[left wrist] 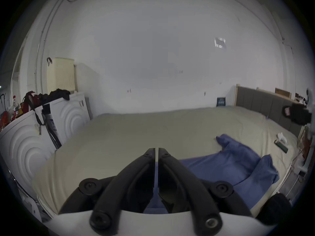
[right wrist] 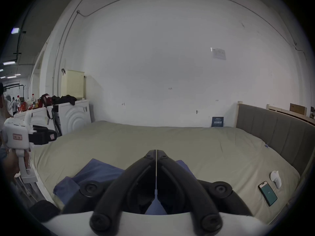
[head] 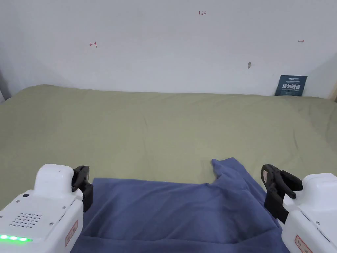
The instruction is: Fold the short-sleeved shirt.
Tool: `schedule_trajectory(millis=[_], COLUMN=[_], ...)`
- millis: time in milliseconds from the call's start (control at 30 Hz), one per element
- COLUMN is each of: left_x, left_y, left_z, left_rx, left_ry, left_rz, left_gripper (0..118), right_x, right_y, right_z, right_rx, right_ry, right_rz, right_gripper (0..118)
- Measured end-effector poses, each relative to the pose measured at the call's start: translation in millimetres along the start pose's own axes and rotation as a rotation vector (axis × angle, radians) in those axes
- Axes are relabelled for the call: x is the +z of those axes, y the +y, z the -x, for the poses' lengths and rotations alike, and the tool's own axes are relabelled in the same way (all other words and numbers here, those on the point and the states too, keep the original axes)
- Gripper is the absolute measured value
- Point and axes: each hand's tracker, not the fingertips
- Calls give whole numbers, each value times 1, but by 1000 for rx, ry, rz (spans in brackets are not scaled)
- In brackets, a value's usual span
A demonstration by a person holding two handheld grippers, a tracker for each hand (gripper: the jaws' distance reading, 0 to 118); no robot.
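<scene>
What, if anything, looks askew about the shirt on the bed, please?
The blue shirt is not lying flat: its far right part is bunched into a raised peak on the green bedsheet, while the left edge lies straight.

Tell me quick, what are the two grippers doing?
Left gripper: closed, holding nothing, above the blue shirt.
Right gripper: closed, holding nothing.

Matt cloth shirt (head: 171, 210) — soft, creased
</scene>
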Motion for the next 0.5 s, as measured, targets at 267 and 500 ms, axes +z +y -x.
schedule_trajectory(millis=[267,500], left_x=[-165,-287], left_y=[-44,-69], left_z=[33,40], left_rx=[-24,-49], left_ry=[-7,33], left_rz=[382,506], left_gripper=[98,108], right_x=[-39,-73], right_y=[-34,-60], right_z=[-24,-66], right_rx=[-15,-21], right_ry=[-36,-109], right_rz=[135,288], right_gripper=[4,4])
